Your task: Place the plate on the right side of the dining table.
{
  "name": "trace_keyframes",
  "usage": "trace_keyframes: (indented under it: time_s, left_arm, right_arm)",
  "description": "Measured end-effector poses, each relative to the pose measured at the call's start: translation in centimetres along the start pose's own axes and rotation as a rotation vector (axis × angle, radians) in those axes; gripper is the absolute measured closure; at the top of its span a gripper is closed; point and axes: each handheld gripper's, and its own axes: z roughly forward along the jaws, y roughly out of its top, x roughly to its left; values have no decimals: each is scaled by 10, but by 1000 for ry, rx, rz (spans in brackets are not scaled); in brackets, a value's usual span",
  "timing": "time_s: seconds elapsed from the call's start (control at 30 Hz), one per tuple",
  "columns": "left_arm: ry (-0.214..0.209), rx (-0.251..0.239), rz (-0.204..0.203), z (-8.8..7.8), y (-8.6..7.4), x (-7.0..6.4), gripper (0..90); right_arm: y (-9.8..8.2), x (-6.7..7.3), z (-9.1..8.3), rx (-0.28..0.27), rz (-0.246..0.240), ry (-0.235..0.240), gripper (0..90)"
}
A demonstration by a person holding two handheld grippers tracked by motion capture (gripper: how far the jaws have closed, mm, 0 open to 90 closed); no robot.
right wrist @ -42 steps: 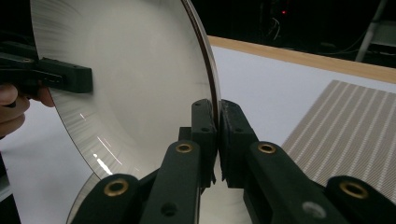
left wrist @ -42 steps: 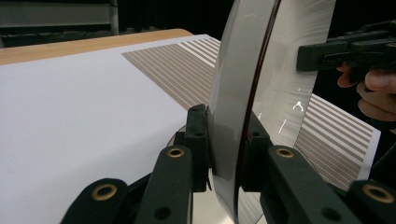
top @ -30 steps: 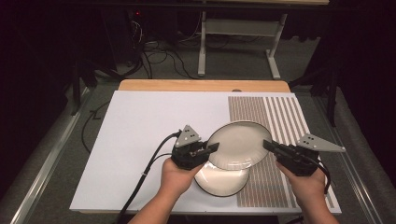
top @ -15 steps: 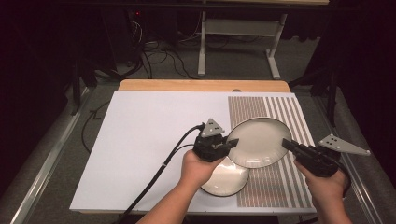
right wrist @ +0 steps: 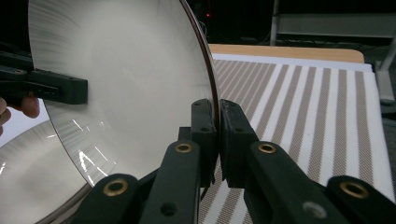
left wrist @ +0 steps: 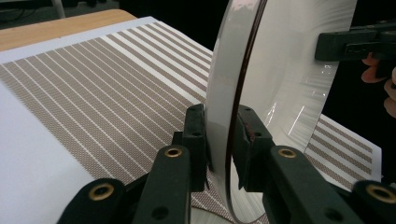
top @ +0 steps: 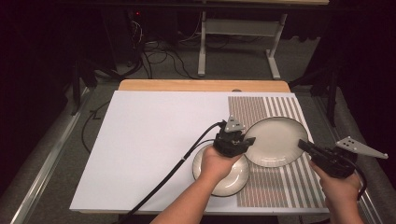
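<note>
Gleaming pale and glossy with a thin dark rim, the upper plate (top: 275, 141) hangs near the surface's right edge. Left gripper (top: 247, 141) and right gripper (top: 303, 145) pinch opposite rims, above a second plate (top: 229, 179).

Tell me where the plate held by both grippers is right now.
In the high view the held plate sits right of centre over the striped mat, clamped by the left gripper and right gripper, just beyond the second plate.

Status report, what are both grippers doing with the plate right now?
Left gripper and right gripper shut on upper plate, opposite rims. Lower plate on mat beneath. Nothing in the way.
</note>
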Motion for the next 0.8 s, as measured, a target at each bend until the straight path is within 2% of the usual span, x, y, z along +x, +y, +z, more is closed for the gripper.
trace_keyframes:
  time_s: [0.17,0.37,0.5,0.57,0.67,0.8]
  left_arm:
    - [5,12,-7,14,-2,-2,763]
    - [11,48,-22,26,-7,0,757]
    - [17,59,-44,33,-10,2,753]
    - [21,75,-39,36,-12,4,750]
    - [24,72,-63,42,-13,6,745]
    - [27,85,-65,46,-14,8,740]
  right_arm:
    - [-5,-8,-2,12,11,-22,875]
    - [-14,-17,3,37,37,-41,874]
    - [-18,-19,7,53,50,-43,874]
    - [-21,-21,10,65,51,-52,874]
    - [-23,-23,13,74,52,-56,874]
    - [-25,-25,15,81,50,-62,875]
